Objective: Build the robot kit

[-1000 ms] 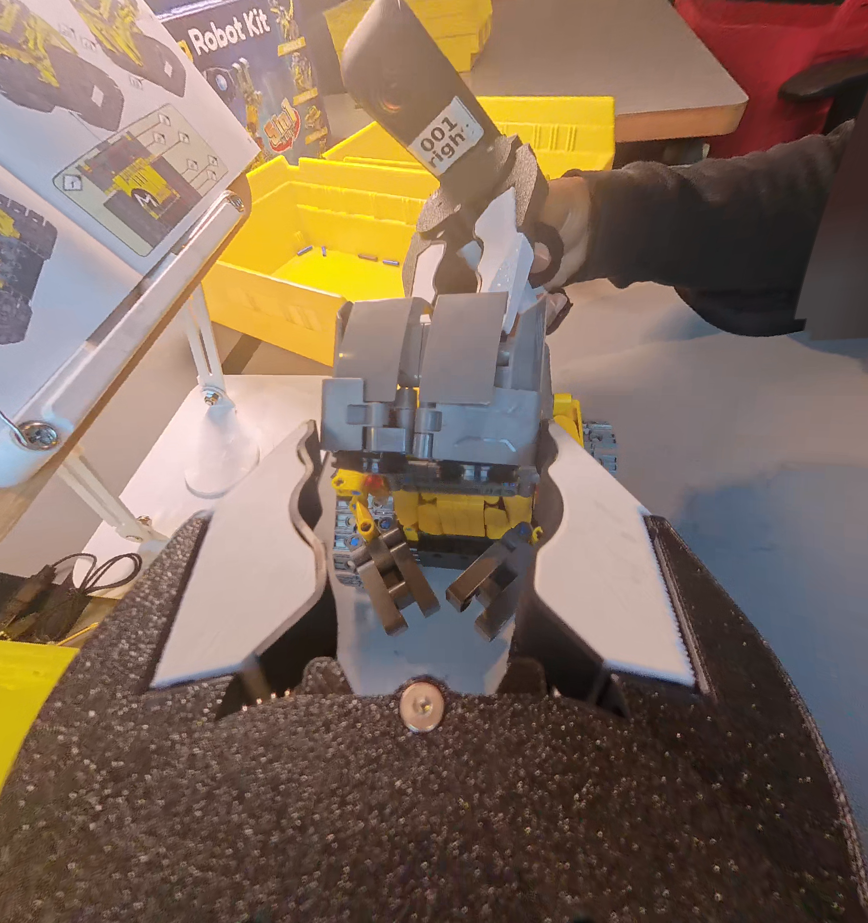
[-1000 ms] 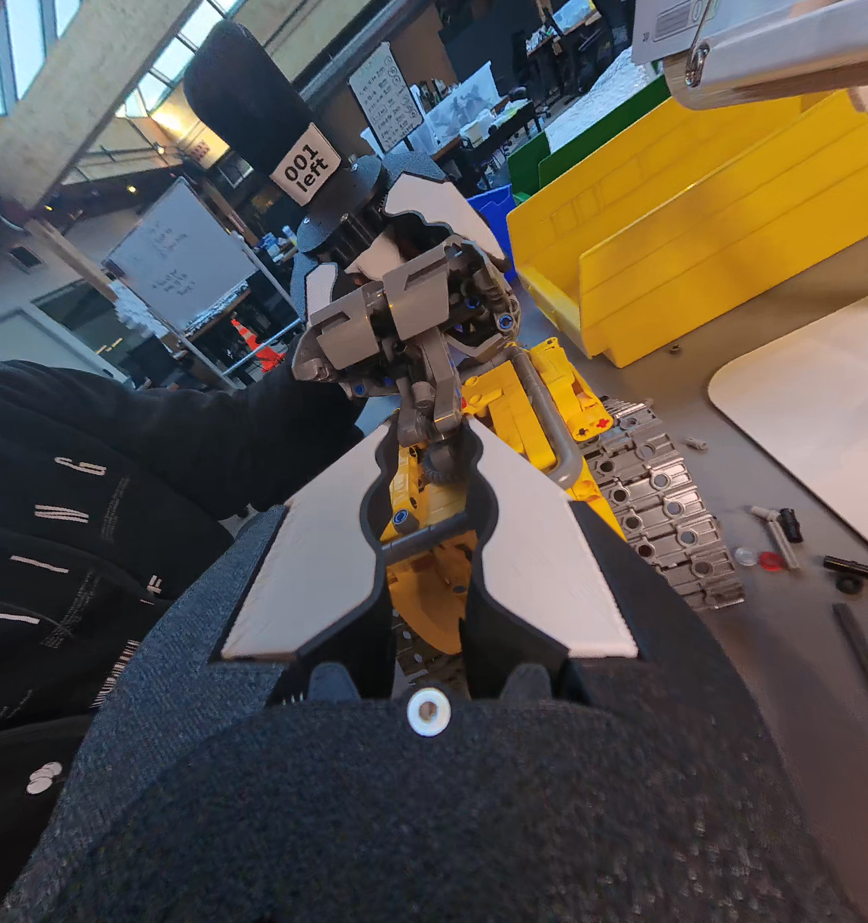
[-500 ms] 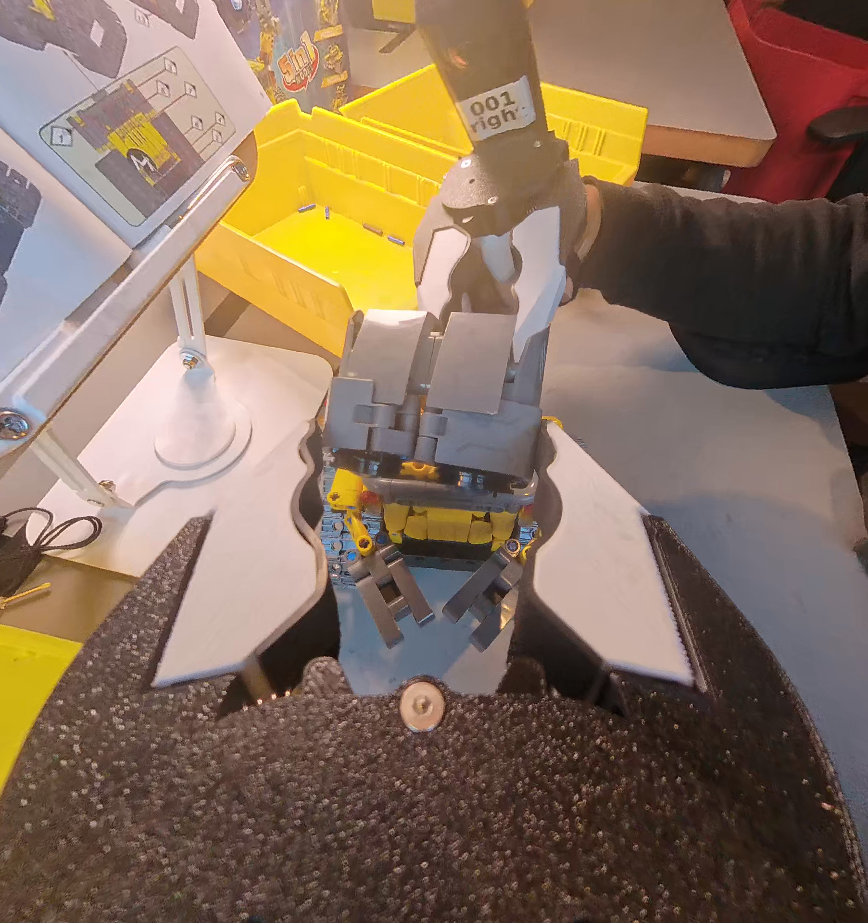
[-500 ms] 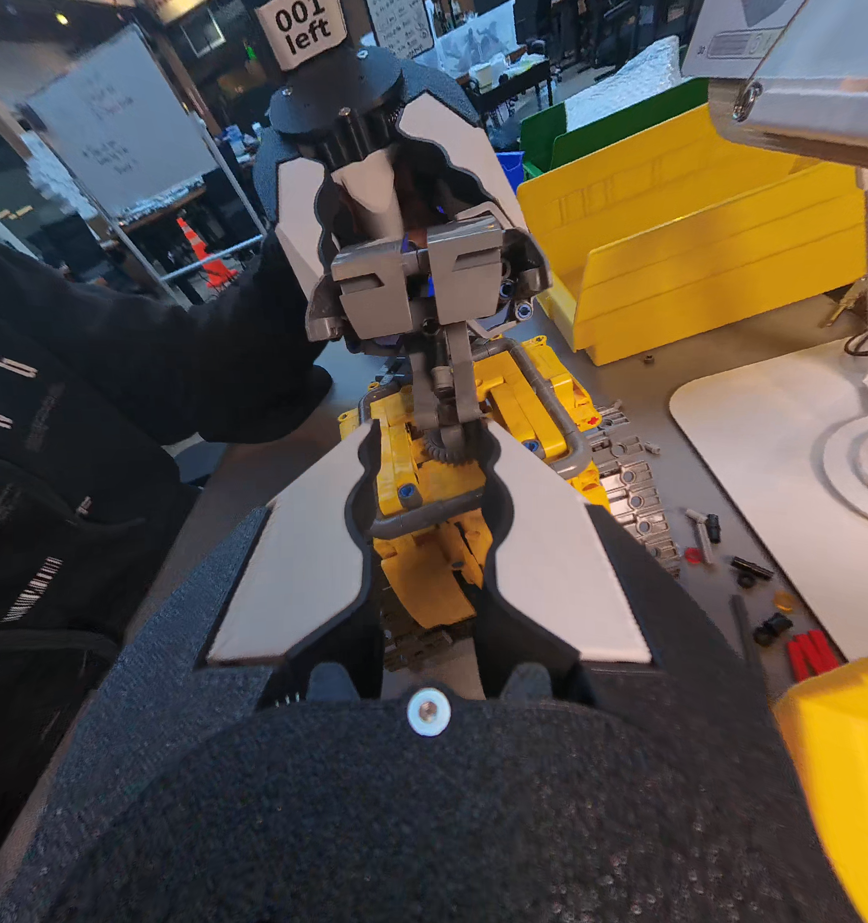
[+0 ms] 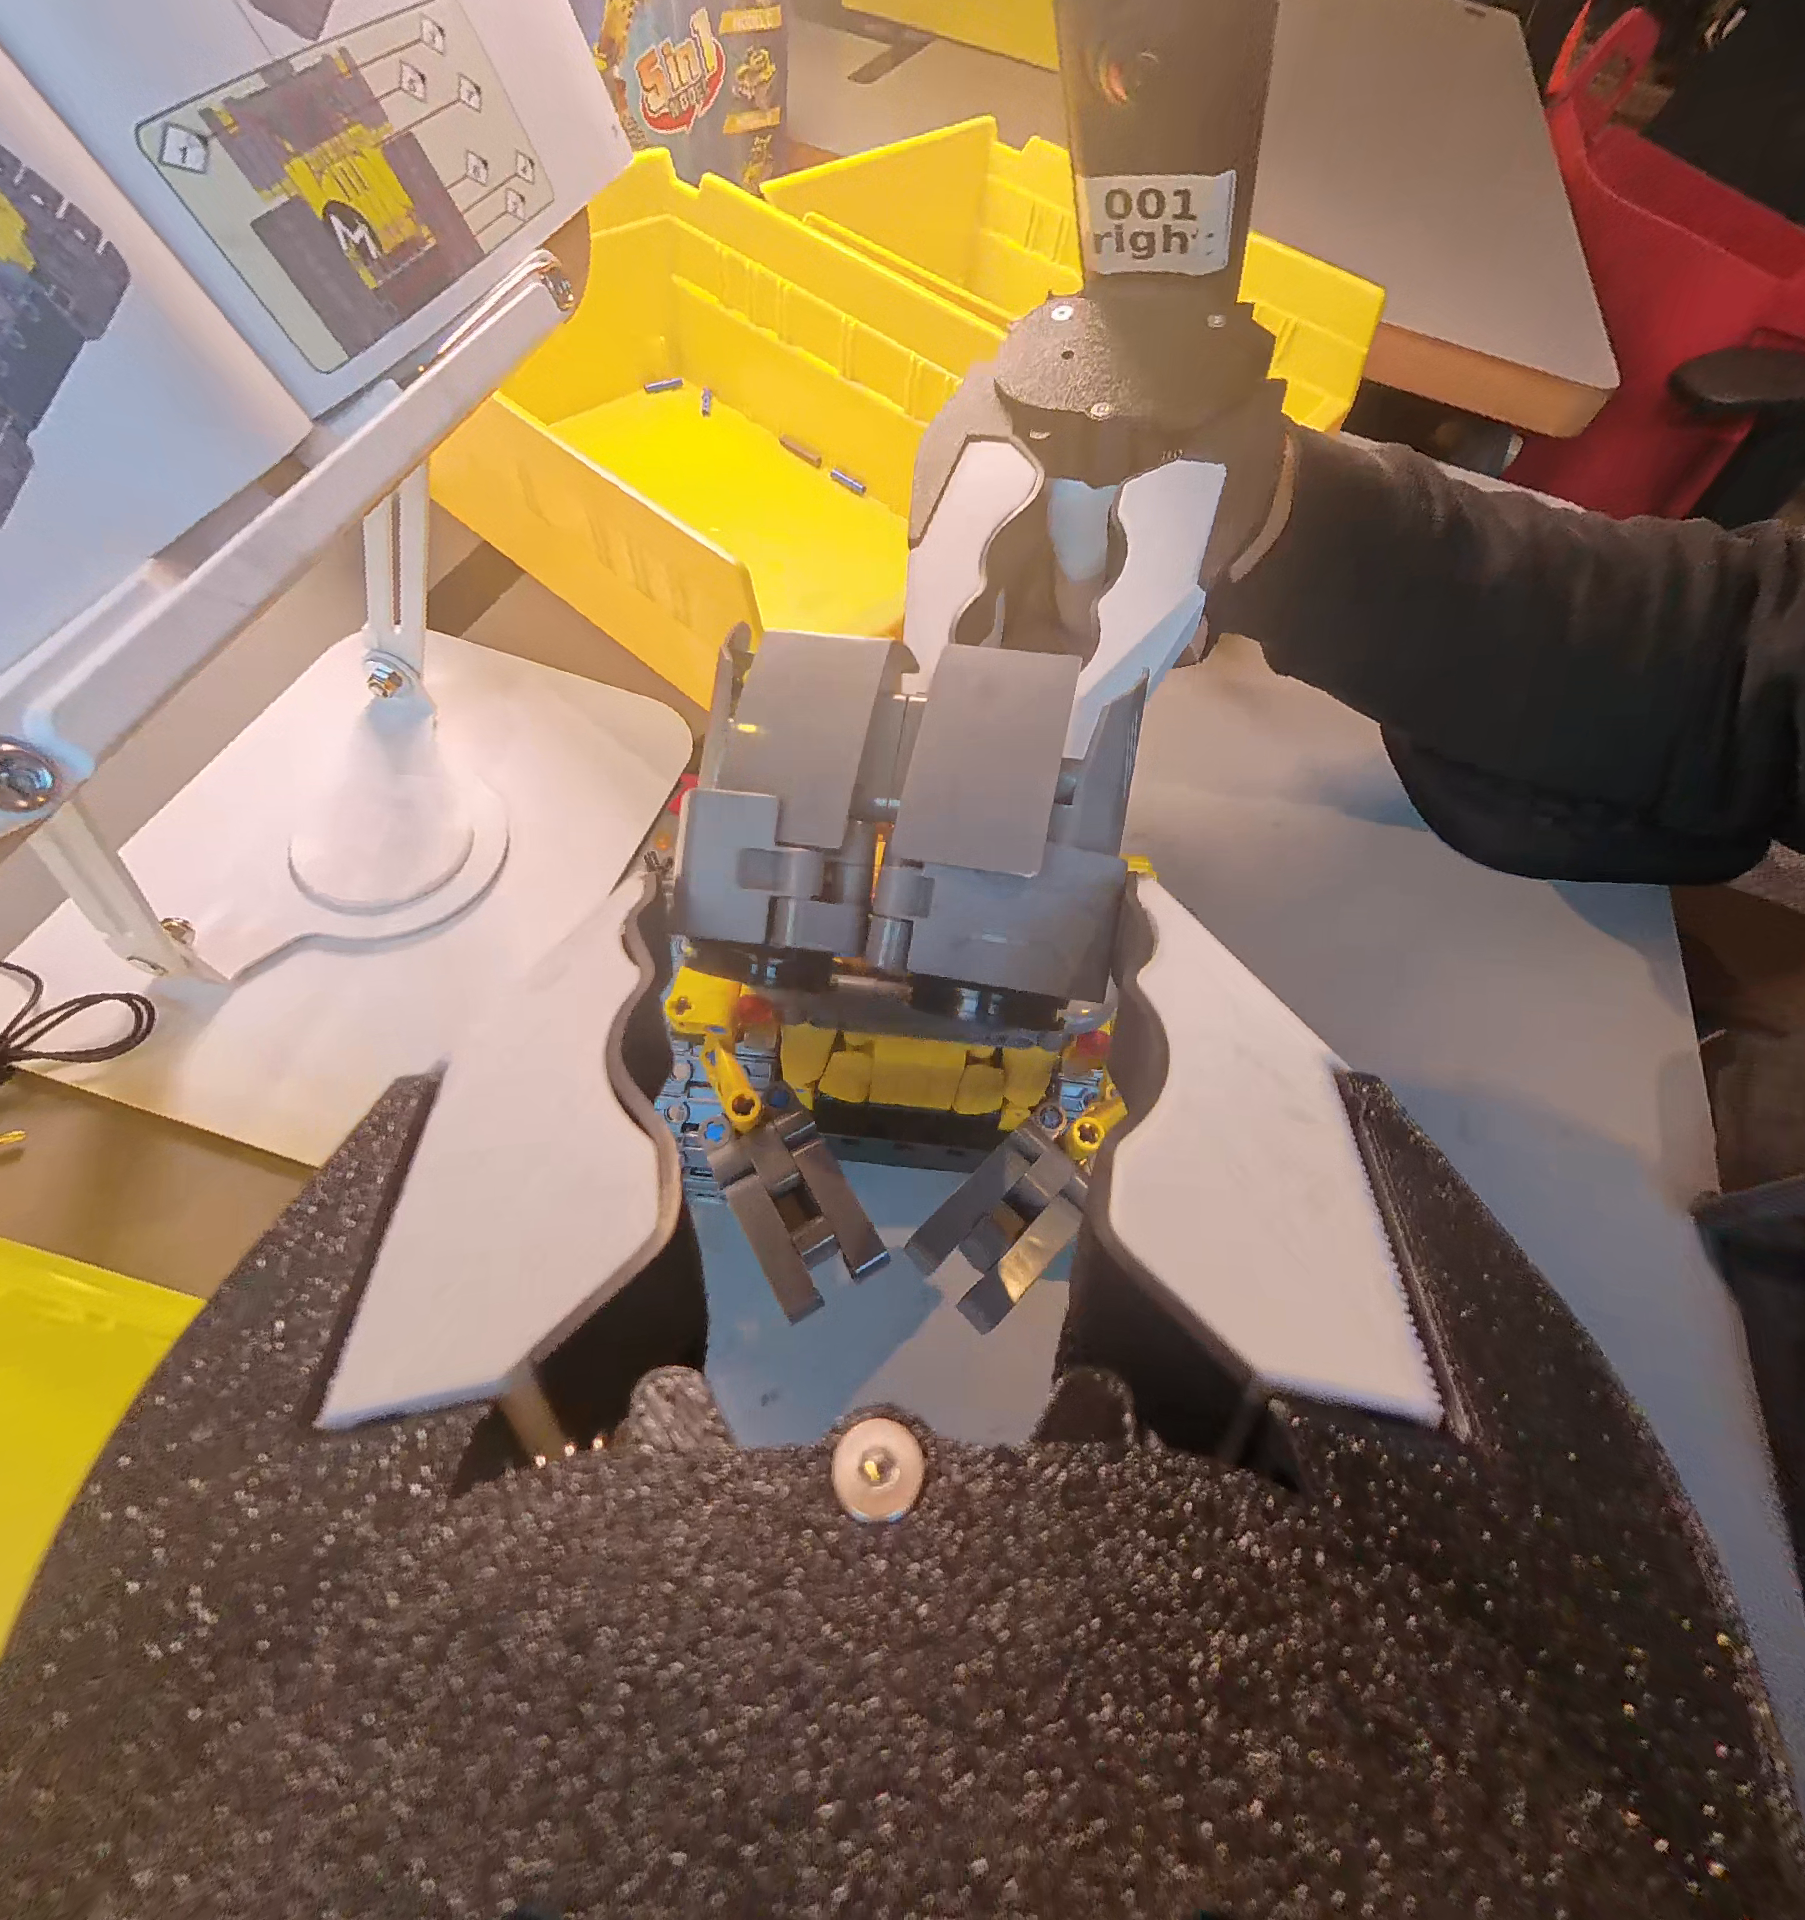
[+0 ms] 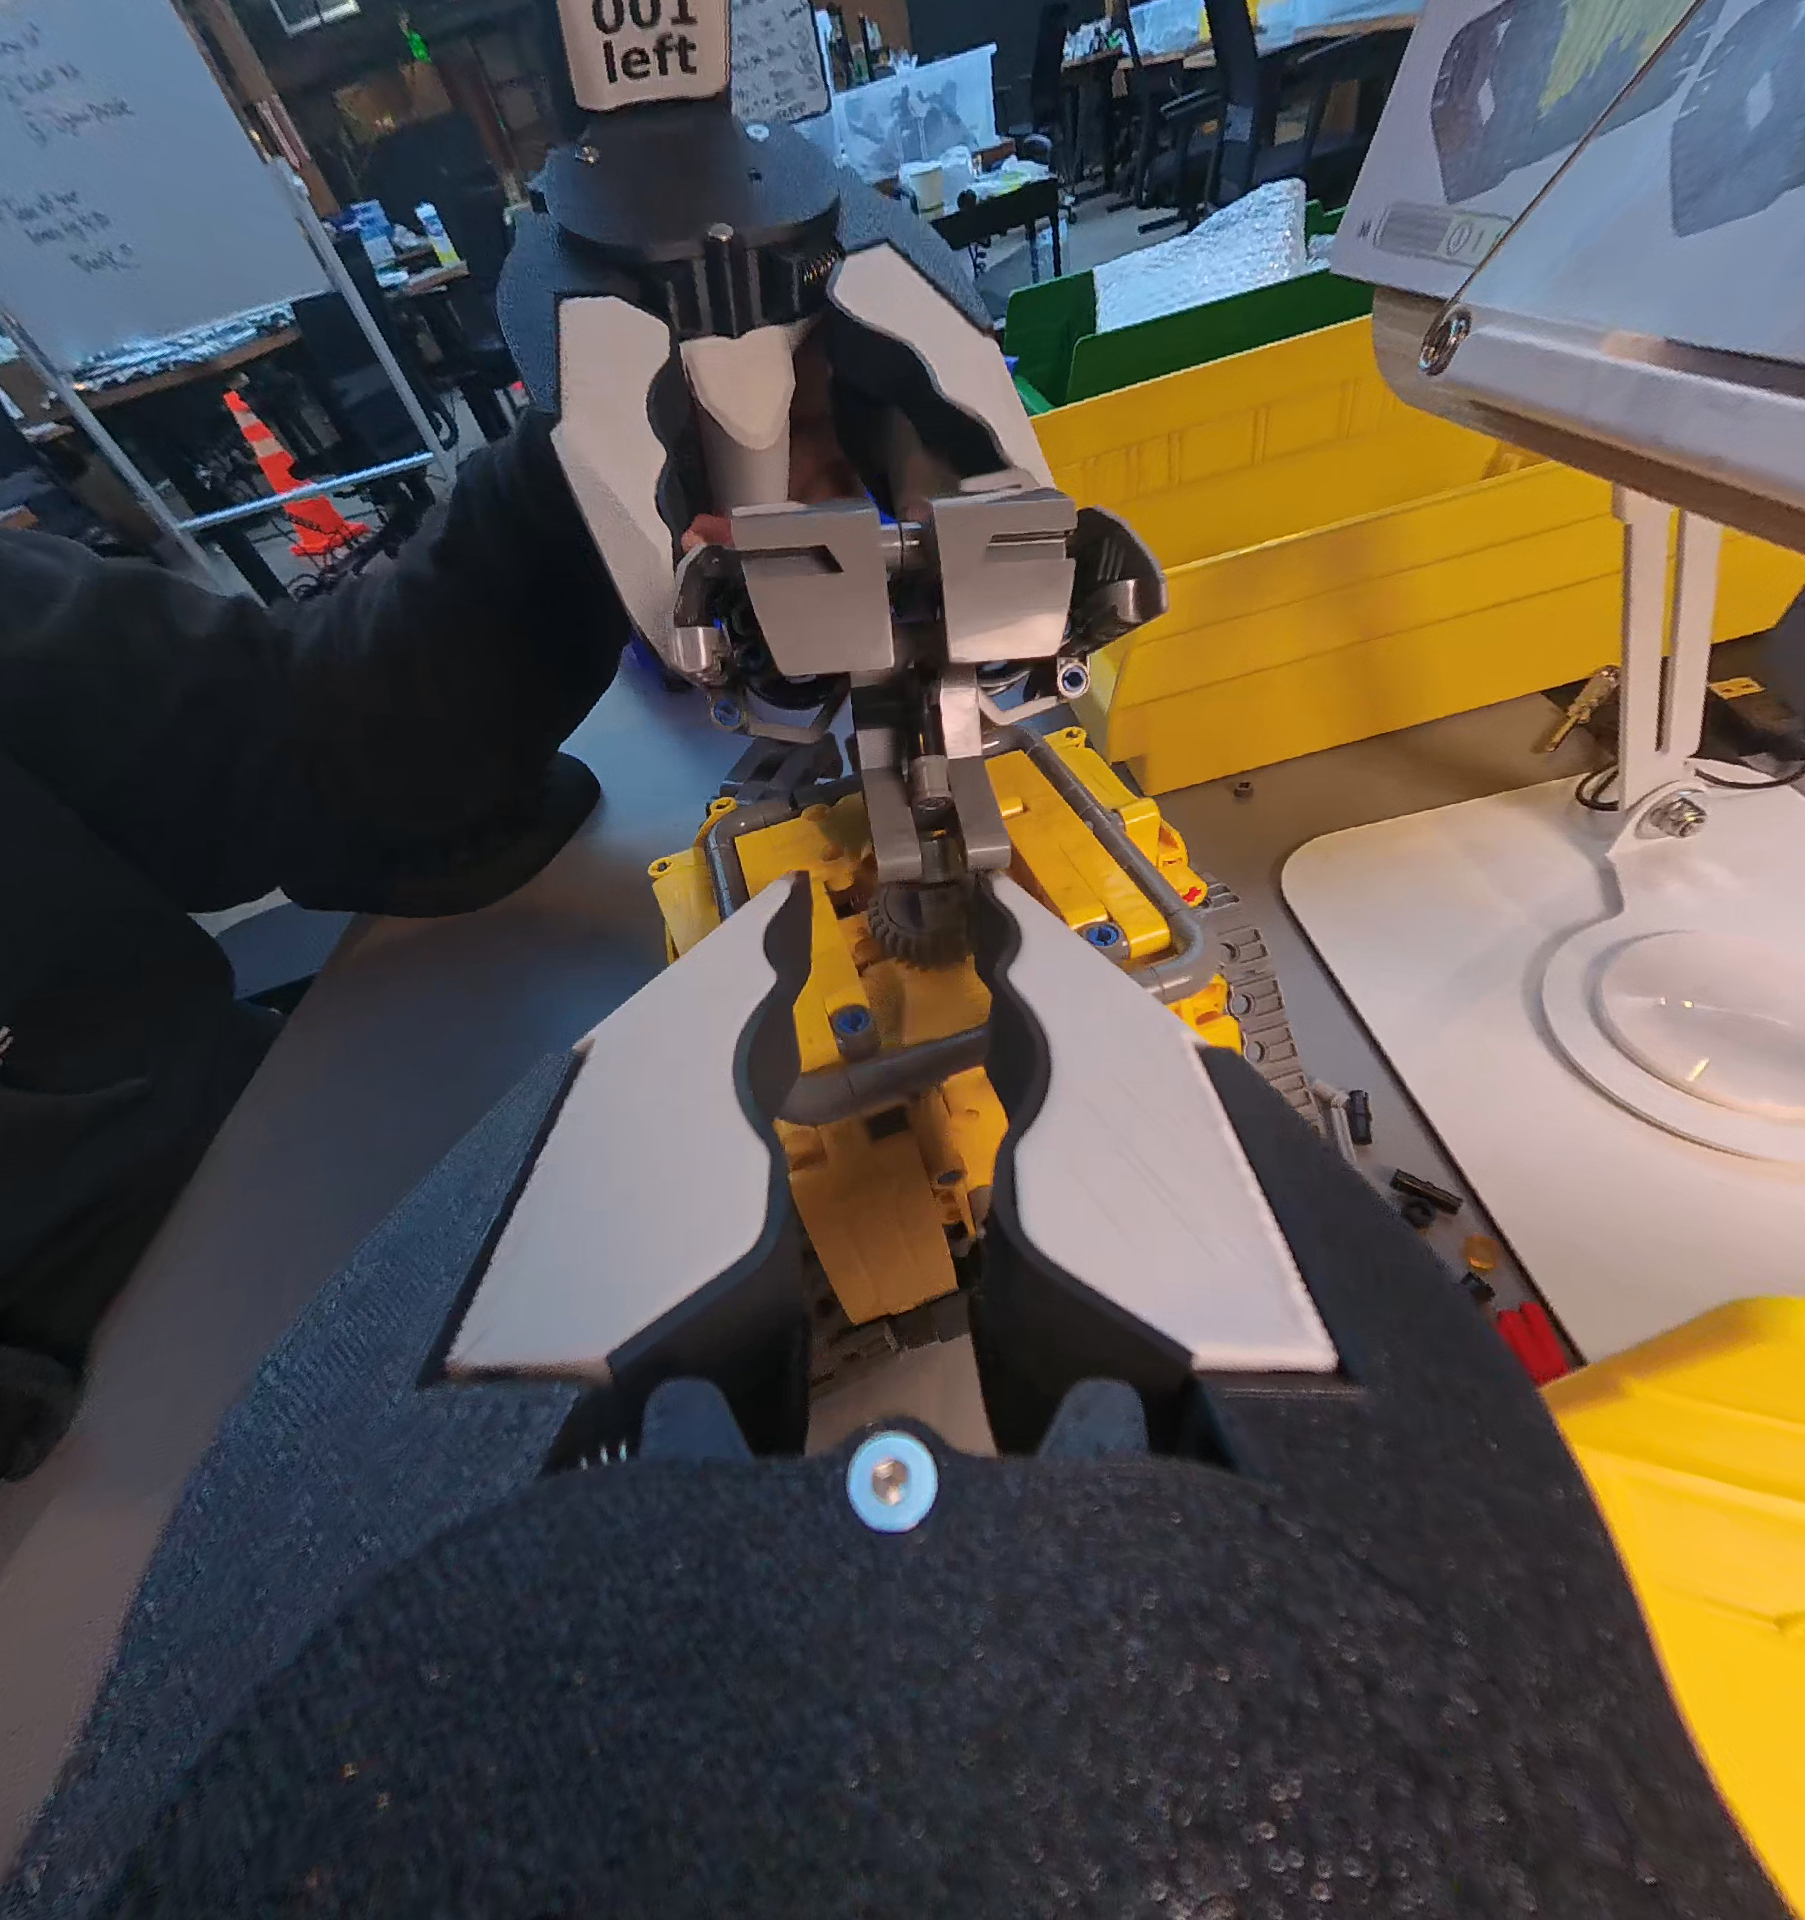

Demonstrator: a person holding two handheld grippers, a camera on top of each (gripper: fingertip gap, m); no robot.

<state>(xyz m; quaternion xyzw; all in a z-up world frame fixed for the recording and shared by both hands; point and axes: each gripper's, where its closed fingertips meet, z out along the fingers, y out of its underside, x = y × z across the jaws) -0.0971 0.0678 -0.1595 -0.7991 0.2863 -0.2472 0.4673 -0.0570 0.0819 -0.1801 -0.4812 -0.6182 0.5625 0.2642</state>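
Note:
A brick-built robot model stands on the grey table (image 5: 1449,1039). It has a grey head (image 5: 898,831), a yellow body (image 6: 1074,821) and grey tracks (image 6: 1262,1008). My left gripper (image 5: 893,904) is shut on the sides of the head, and two grey claw arms (image 5: 794,1216) hang below it. My right gripper (image 6: 893,904) is shut on the grey neck base by a dark gear (image 6: 913,920), above the yellow body. In the left wrist view the right gripper's fingers (image 5: 955,551) come down behind the head. In the right wrist view the left gripper's finger (image 6: 607,436) flanks the head (image 6: 898,592).
Yellow bins (image 5: 773,499) stand behind the model, and another (image 6: 1729,1507) is near in the right wrist view. A white stand (image 5: 389,831) holds an instruction sheet (image 5: 202,208). Small loose parts (image 6: 1428,1195) lie by the tracks. A person's dark sleeve (image 5: 1552,675) reaches in. The grippers' ends are close to 6 centimeters from one another.
Both grippers keep their hold. The right gripper has swung from tilted to upright behind the head, and the model now faces both cameras squarely.

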